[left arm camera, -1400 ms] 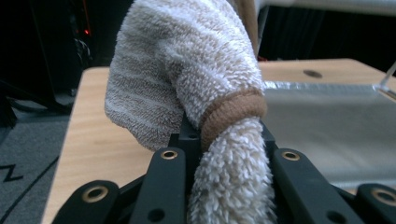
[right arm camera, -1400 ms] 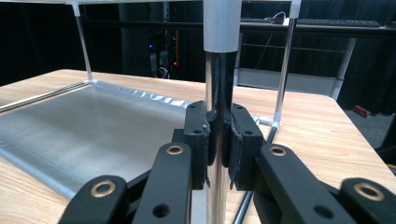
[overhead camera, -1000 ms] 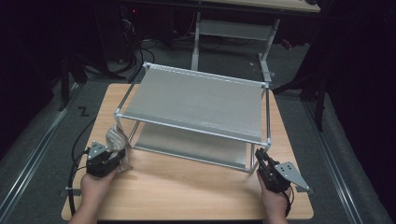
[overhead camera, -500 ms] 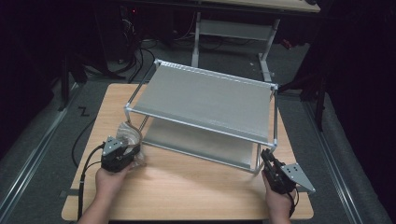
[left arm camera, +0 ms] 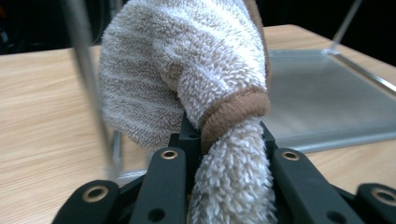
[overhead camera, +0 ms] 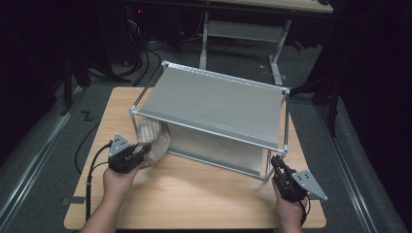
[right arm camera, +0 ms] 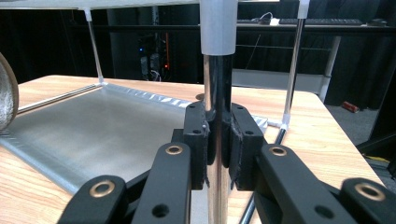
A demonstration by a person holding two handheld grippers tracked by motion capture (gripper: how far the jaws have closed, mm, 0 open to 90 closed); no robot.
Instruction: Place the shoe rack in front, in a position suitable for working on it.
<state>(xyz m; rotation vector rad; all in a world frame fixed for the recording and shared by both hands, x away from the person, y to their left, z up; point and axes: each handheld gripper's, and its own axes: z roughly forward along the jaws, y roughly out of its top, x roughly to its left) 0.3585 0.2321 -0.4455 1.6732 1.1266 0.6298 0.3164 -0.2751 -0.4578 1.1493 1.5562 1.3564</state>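
On the wooden table (overhead camera: 194,194) stands a two-tier metal rack (overhead camera: 218,104), set at a slant, its grey top shelf above a lower tray that lies on the tabletop. At its near left corner the left tongs (overhead camera: 141,154) are clamped on a fluffy beige towel (overhead camera: 154,141) with a brown hem. In the left gripper view the towel (left arm camera: 187,79) bulges up in a rolled wad right in front of the jaws, with a twisted tail of it pinched between them, and one thin upright of the rack stands just to its left. The wad sits at the open end of the rack, just beside the edge of the lower tray (left arm camera: 327,102). At the near right corner the right tongs (overhead camera: 278,167) are closed tight on the rack's chrome corner post (right arm camera: 217,121), the pads pressing it from both sides low down near the table.
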